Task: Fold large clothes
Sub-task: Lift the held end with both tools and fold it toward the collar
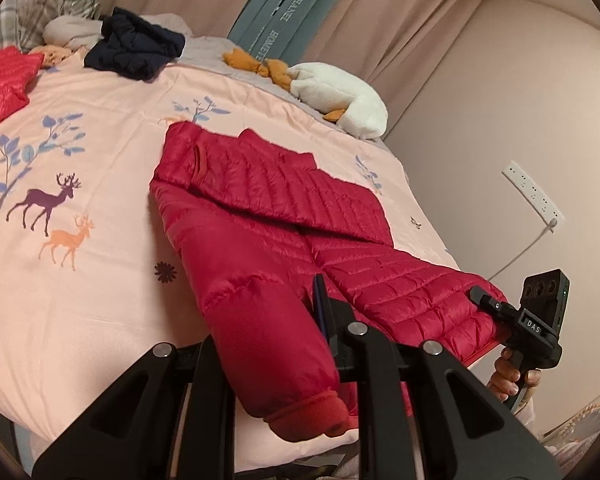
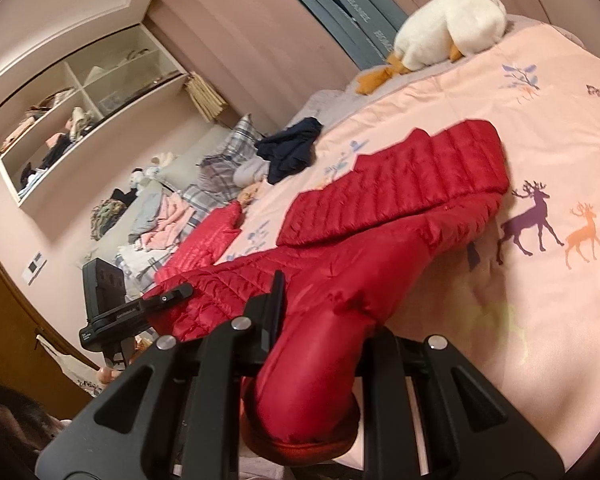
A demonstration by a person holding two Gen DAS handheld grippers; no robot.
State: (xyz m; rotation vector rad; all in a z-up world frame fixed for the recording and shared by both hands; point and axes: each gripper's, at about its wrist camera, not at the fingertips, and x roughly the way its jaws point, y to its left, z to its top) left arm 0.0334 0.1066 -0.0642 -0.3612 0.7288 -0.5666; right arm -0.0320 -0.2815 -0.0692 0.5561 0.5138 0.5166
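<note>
A red quilted down jacket (image 1: 268, 208) (image 2: 380, 216) lies across the pink deer-print duvet (image 1: 100, 280) (image 2: 540, 128), its near end lifted off the bed. My left gripper (image 1: 314, 300) (image 2: 176, 294) is shut on the jacket's near edge. One dark finger (image 1: 320, 308) shows, and red cloth hides the other. My right gripper (image 2: 284, 288) (image 1: 480, 296) is also shut on that edge, further right. A sleeve with a ribbed cuff (image 1: 312, 412) (image 2: 312, 420) droops over the fingers in both wrist views.
On the bed are a navy garment (image 1: 136, 44), a second red jacket (image 1: 4, 80), a white plush goose (image 1: 340, 96) and plaid pillows (image 1: 60, 0). A power strip (image 1: 532, 192) hangs on the right wall. Shelves (image 2: 80, 120) stand at the left. A hand (image 1: 508, 376) holds the right gripper.
</note>
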